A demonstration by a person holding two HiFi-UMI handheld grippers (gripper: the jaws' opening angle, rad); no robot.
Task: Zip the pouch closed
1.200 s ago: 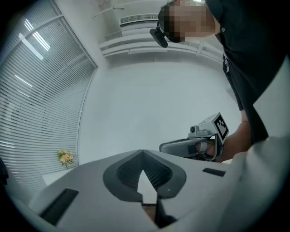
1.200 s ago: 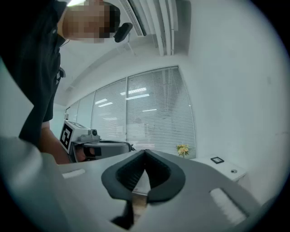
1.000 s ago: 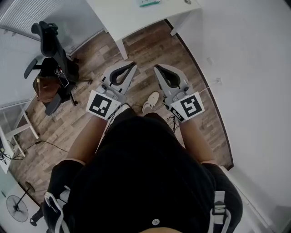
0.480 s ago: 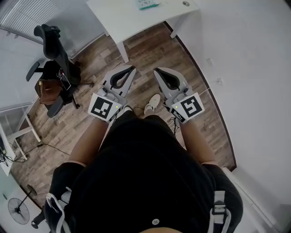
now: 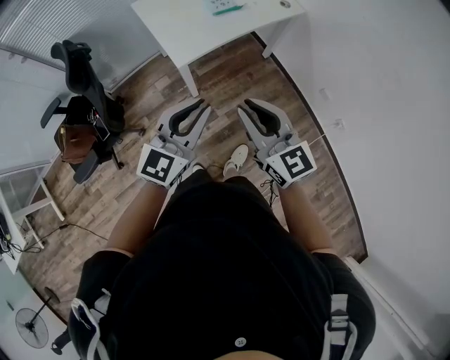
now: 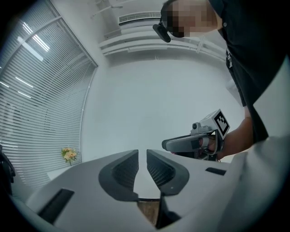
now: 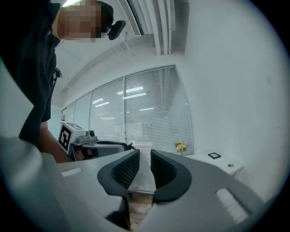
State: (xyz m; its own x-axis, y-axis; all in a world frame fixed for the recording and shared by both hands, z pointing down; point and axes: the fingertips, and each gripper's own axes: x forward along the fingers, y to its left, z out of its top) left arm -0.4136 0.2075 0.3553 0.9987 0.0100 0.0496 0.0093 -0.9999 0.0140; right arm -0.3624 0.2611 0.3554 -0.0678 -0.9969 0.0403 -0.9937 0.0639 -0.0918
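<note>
Abreast, left claw [image 5: 202, 105], right claw [image 5: 247, 105], just opening, empty

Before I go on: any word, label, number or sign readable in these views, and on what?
No readable text anywhere.
Marker cube on the left claw: black-and-white square pattern, no words.
Marker cube on the right claw: likewise.
Teal item on the white table: print too small to read.
Both claws' jaws have just been opening, nothing between them.

Left gripper [image 5: 202, 105] and right gripper [image 5: 249, 104] level, fingers [image 6: 124, 170] just opening slightly, nothing between.
</note>
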